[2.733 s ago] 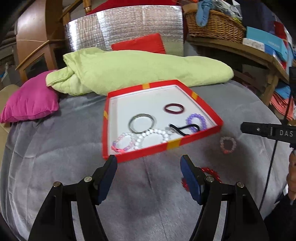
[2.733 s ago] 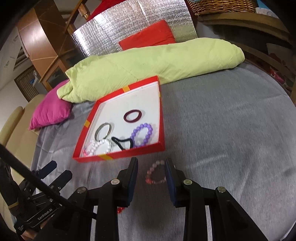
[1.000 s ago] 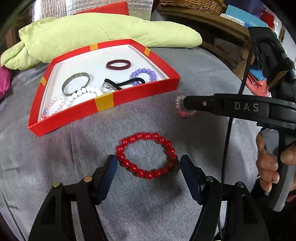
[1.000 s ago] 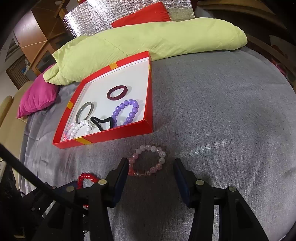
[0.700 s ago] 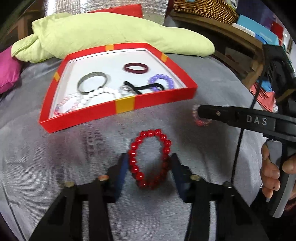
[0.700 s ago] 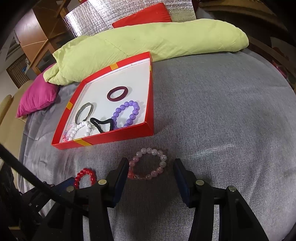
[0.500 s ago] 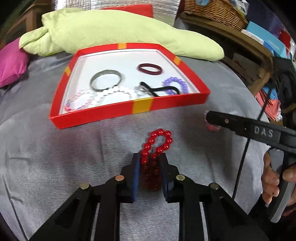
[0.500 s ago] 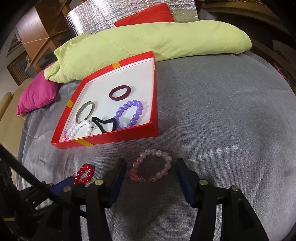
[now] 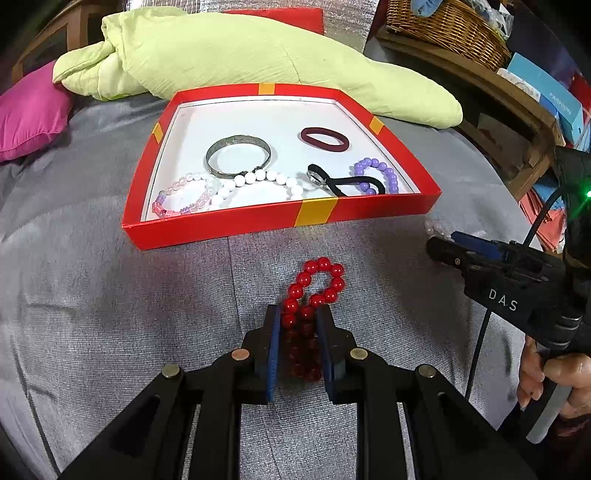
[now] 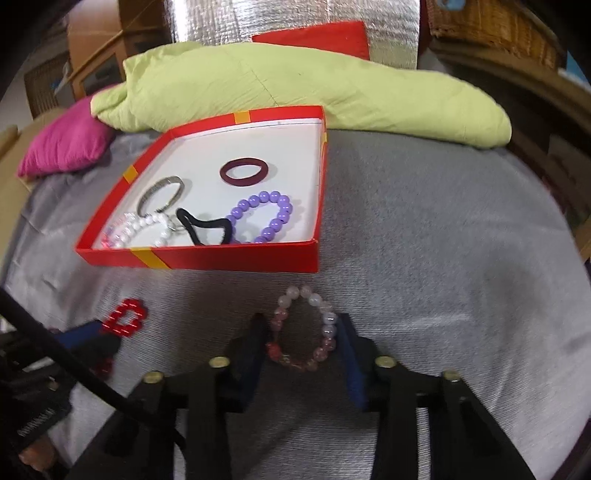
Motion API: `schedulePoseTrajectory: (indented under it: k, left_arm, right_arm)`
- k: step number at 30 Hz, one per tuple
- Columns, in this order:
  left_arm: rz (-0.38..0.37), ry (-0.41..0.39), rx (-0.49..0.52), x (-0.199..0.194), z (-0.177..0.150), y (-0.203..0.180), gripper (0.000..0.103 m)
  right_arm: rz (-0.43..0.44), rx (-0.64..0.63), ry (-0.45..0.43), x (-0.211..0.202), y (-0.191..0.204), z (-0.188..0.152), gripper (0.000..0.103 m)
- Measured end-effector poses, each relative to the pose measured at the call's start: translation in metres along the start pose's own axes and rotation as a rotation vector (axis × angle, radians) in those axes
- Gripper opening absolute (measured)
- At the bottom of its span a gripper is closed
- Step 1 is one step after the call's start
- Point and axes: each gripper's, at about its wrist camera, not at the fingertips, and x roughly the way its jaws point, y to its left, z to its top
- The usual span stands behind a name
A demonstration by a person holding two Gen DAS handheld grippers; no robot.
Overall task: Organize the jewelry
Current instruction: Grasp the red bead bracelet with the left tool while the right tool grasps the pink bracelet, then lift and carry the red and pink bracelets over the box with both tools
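Note:
My left gripper (image 9: 297,317) is shut on a red bead bracelet (image 9: 317,284), squeezed flat on the grey cloth just in front of the red tray (image 9: 317,214). The bracelet also shows in the right wrist view (image 10: 125,318). My right gripper (image 10: 302,325) is open, its fingers on either side of a pink bead bracelet (image 10: 325,321) that lies on the cloth near the tray's front right corner (image 10: 258,256). The tray holds a silver bangle (image 9: 238,155), a maroon band (image 9: 324,139), a purple bracelet (image 9: 376,177), a black hair tie (image 9: 343,182), and white and pink bead bracelets.
A lime green cushion (image 9: 258,55) lies behind the tray, a magenta pillow (image 9: 29,110) at the left. A wooden shelf with a wicker basket (image 9: 450,26) stands at the right. The right gripper's body (image 9: 509,280) is close beside my left gripper.
My left gripper has closed on the red bracelet, squashing it narrow. My right gripper has moved forward so the pink bracelet sits between its fingers, which have narrowed a little.

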Motion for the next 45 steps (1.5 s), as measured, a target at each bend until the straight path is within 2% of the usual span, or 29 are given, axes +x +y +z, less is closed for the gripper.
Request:
schedulePoseTrajectory:
  k: [3,5,7,9,14,19,22,28,34,37,39,45]
  left_arm:
    - [-0.006,0.008,-0.004,0.001,0.001,-0.002,0.024]
    - [-0.015,0.011,-0.002,0.002,0.002,-0.004,0.029]
    - [-0.027,0.015,0.012,0.003,0.003,-0.008,0.042]
    - [-0.03,0.015,0.034,0.003,0.003,-0.013,0.048]
    - [-0.005,0.002,0.067,0.003,0.002,-0.018,0.048]
    - [0.019,-0.008,0.066,0.003,0.002,-0.013,0.028]
    - [0.027,-0.011,0.065,0.002,0.002,-0.01,0.023]
    - [0.045,-0.013,0.06,0.002,0.003,-0.008,0.02]
    - [0.047,-0.006,0.046,0.003,0.005,-0.005,0.02]
    - [0.059,-0.003,0.062,0.004,0.004,-0.009,0.02]
    - [0.063,-0.003,0.068,0.004,0.004,-0.01,0.021]
    - [0.051,-0.007,0.1,0.005,0.003,-0.018,0.04]
  right_arm:
    - [-0.008,-0.015,-0.008,-0.001,-0.001,-0.001,0.024]
    - [-0.007,-0.017,-0.01,-0.002,-0.003,-0.001,0.023]
    - [-0.007,-0.02,-0.012,-0.003,-0.003,-0.001,0.021]
    - [-0.004,-0.022,-0.012,-0.004,-0.004,-0.001,0.02]
    - [0.015,-0.016,-0.011,-0.007,-0.005,-0.002,0.019]
    - [0.045,-0.001,0.0,-0.009,-0.004,-0.003,0.019]
    - [0.056,-0.004,0.004,-0.008,-0.001,-0.003,0.019]
    - [0.066,0.001,0.009,-0.007,0.0,-0.003,0.02]
    - [0.061,0.004,0.011,-0.006,0.0,-0.002,0.022]
    - [0.057,0.004,0.013,-0.005,-0.001,-0.001,0.032]
    - [0.048,-0.006,0.008,-0.004,0.002,-0.002,0.033]
    - [0.035,-0.033,0.001,-0.003,0.005,-0.003,0.033]
